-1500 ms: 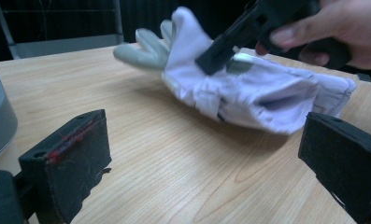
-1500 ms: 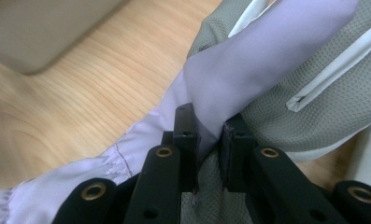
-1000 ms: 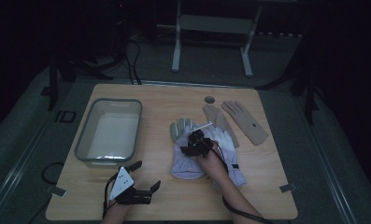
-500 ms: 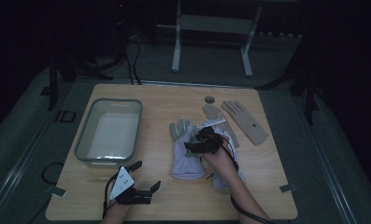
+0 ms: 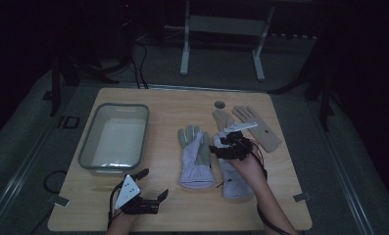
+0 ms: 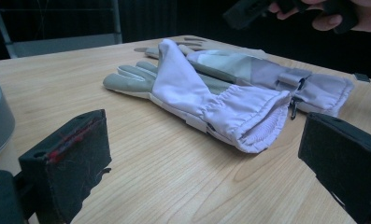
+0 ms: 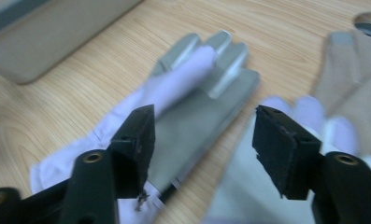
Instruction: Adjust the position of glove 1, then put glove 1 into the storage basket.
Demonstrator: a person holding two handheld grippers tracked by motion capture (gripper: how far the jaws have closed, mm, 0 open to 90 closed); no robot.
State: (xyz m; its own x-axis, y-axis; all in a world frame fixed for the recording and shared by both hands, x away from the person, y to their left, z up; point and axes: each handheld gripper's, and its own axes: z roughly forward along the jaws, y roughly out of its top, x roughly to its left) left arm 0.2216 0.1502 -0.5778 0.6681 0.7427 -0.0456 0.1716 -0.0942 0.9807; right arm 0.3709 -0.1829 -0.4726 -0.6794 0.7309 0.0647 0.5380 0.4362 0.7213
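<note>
A lilac and grey glove [image 5: 194, 156] [image 6: 206, 93] [image 7: 192, 88] lies flat mid-table with part of it folded over. Beside it on the right lies a second lilac glove [image 5: 233, 181] [image 6: 272, 70] [image 7: 304, 116], partly under the person's right hand. My right gripper [image 5: 217, 146] [image 7: 202, 140] hovers above these two gloves. Its jaws have just opened wide and eased back slightly, and nothing is between them. My left gripper [image 5: 153, 184] [image 6: 202, 158] rests open near the table's front edge, pointing at the first glove's cuff.
A grey tub [image 5: 113, 137] [image 7: 57, 32] stands on the left of the wooden table [image 5: 162, 107]. A pair of beige gloves [image 5: 253, 125] [image 7: 351, 65] lies at the back right, near a round hole [image 5: 220, 104]. Cables and a stand are on the floor beyond.
My right gripper has let go of the glove, opened, and risen toward the right. The left gripper has stayed put.
</note>
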